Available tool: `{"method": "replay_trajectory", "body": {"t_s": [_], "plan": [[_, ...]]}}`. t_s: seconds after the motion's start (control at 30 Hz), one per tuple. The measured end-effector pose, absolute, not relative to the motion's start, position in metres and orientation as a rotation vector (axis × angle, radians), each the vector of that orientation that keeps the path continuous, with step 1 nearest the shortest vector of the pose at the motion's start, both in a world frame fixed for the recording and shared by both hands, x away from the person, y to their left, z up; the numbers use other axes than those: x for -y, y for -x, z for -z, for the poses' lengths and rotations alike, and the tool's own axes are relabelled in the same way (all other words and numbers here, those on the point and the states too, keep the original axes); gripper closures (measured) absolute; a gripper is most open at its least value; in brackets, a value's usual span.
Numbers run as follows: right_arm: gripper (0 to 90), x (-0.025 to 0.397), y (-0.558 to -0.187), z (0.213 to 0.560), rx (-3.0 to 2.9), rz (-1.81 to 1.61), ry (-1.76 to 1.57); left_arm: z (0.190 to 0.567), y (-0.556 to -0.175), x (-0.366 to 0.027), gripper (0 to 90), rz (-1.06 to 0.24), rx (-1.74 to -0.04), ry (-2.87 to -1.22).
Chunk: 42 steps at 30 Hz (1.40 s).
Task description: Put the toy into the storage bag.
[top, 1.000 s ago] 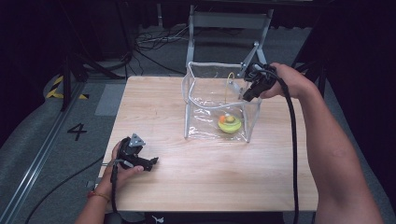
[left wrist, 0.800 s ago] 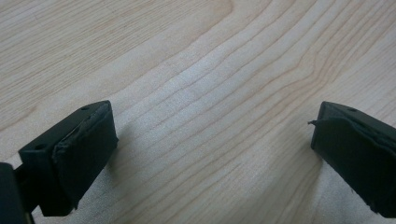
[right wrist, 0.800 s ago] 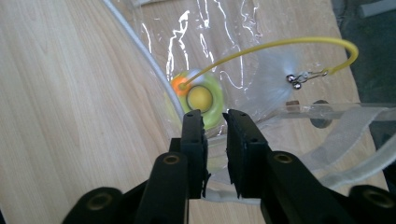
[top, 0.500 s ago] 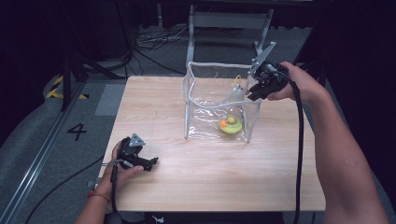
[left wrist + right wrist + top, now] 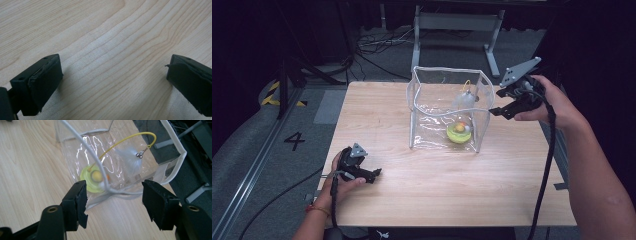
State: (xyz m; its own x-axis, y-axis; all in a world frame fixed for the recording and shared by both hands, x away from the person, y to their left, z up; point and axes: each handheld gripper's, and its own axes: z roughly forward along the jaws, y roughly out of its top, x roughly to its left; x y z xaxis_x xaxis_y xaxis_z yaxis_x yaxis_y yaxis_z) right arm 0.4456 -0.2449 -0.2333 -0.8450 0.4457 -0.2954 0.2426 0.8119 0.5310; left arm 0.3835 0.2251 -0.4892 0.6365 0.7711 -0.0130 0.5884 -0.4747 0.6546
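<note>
A clear plastic bag (image 5: pixel 432 107) with white trim stands open on the wooden table (image 5: pixel 472 185). At its bottom lies a yellow-green round toy (image 5: pixel 459 132) with a yellow wire and a white feather (image 5: pixel 463 100). My right gripper (image 5: pixel 495 102) is open, just outside the bag's right wall at rim height. In the right gripper view its jaws (image 5: pixel 115 195) are spread wide with nothing between them, and beyond them are the toy (image 5: pixel 93 178), the feather (image 5: pixel 130 157) and the bag's rim (image 5: pixel 175 145). My left gripper (image 5: pixel 374 175) rests open at the front left over bare wood (image 5: pixel 112 50).
Grey floor with cables and a metal stand (image 5: pixel 457 22) lies beyond the table's far edge. A floor mark "4" (image 5: pixel 294 141) sits left of the table. Bare wood spreads in front of the bag and to its left.
My right gripper has moved right, from over the bag's opening to outside its right wall. The toy stays at the bag's bottom. The left gripper has not moved.
</note>
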Motion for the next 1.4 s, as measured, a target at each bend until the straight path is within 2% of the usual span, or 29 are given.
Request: {"method": "replay_trajectory", "body": {"t_s": [0.23,0.43,0.73,1.07,1.4], "plan": [[27.6,0.264,-0.422,0.242,-2.522,-0.734,-0.551,0.489,-0.384,-0.225,0.6,-0.379,-1.054,-2.227],[25.3,0.279,-0.406,0.262,-2.525,-0.685,-0.557,0.489,-0.384,-0.225,0.6,-0.379,-1.055,-2.226],[24.0,0.310,-0.394,0.305,-2.489,-0.663,-0.654,0.489,-0.384,-0.225,0.6,-0.377,-1.056,-2.226],[18.3,0.338,-0.380,0.368,-2.470,-0.664,-0.714,0.489,-0.384,-0.225,0.6,-0.379,-1.055,-2.226],[20.6,0.363,-0.366,0.419,-2.420,-0.705,-0.845,0.489,-0.384,-0.225,0.6,-0.379,-1.055,-2.226]]}}
